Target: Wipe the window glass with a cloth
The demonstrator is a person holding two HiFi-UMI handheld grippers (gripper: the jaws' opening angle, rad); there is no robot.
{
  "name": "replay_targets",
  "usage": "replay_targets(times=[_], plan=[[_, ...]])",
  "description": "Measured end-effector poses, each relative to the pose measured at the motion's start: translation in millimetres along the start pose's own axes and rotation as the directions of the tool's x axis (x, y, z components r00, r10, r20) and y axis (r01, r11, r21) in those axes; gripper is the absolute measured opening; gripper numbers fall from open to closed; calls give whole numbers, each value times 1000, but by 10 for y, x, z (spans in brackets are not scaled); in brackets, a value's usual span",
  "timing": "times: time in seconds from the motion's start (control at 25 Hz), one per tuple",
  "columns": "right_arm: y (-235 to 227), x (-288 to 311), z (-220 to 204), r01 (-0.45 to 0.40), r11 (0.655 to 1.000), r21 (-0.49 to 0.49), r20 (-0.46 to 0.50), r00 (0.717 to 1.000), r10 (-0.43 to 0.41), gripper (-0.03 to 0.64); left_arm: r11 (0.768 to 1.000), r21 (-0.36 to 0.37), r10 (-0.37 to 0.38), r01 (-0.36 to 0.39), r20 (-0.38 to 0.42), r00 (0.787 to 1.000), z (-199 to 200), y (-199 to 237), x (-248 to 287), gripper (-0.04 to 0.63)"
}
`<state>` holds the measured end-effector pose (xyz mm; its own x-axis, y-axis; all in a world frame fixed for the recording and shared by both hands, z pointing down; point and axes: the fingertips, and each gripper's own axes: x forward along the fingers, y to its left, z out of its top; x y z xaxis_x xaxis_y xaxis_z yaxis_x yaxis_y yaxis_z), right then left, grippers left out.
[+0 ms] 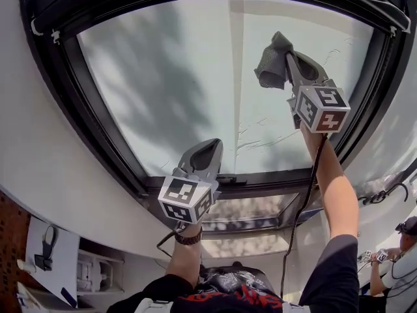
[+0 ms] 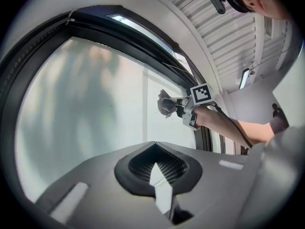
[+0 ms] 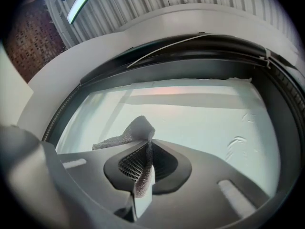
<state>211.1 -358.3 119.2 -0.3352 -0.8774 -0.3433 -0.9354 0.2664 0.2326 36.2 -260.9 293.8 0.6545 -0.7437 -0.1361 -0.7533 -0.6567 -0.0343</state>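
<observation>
Two grey moulded tools in shot, left tool (image 1: 207,150) and right tool (image 1: 287,60), each with a white marker cube (image 1: 187,199) of black squares. A black cable (image 1: 305,197) runs off the right one. Dark wristband (image 1: 189,238), grey sleeve (image 1: 335,269), black shirt (image 1: 238,297) with red print.

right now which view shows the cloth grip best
Right gripper view: the grey cloth is pinched between the shut jaws, close up. Head view shows it bunched at the tip of the right gripper; left gripper view shows it small and far.
</observation>
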Motion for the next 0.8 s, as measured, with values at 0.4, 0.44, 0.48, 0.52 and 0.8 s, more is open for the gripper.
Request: replay_targets(times=[0.4,0.44,0.48,0.52,0.8], plan=[[-1358,-666,-172,219,973,-67,-67,972,-224,17,994,-12,-110,110,20,994,-32,-648,495,0],[-1502,-717,-206,241,968,-68,-73,967,-246,17,993,-12,-116,116,21,993,-41,-686,548,0],[-1638,-768,-234,262,963,-67,-78,961,-266,17,993,-11,-121,121,24,992,-44,-721,595,0],[-1756,-814,-253,278,959,-61,-81,956,-283,17,992,-10,-125,125,27,992,-43,-754,636,0],[-1889,-841,-191,301,949,-93,-78,948,-308,17,990,0,-138,138,38,990,-6,-896,771,0]])
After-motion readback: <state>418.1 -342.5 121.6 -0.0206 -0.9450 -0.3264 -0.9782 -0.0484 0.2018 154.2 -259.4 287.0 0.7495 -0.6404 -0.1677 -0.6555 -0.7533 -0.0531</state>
